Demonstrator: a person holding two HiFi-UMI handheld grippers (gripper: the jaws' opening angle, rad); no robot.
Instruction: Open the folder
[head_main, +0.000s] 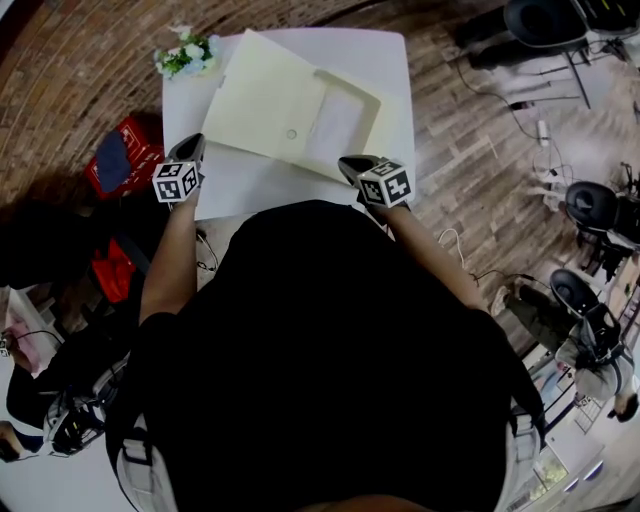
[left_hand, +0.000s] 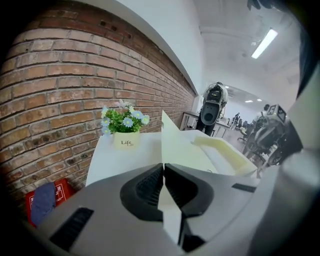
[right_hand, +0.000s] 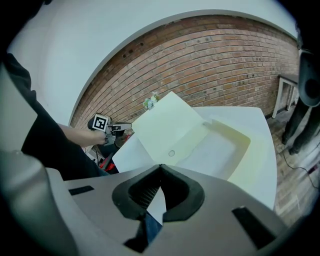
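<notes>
Head view: the folder (head_main: 300, 110) lies on the tabletop (head_main: 250, 185), just ahead. The left hand-held gripper (head_main: 190, 148) looks clamped on its raised edge; the right hand-held gripper (head_main: 352, 165) is closed and empty. Swing that edge outward slowly, without creasing.

A pale cream folder (head_main: 300, 105) lies open and askew on the far part of the white table (head_main: 240, 185). Its cover (head_main: 262, 95), bearing a small round fastener (head_main: 291, 133), stands tilted up at the left. The shallow tray half (head_main: 352, 118) lies flat at the right.
</notes>
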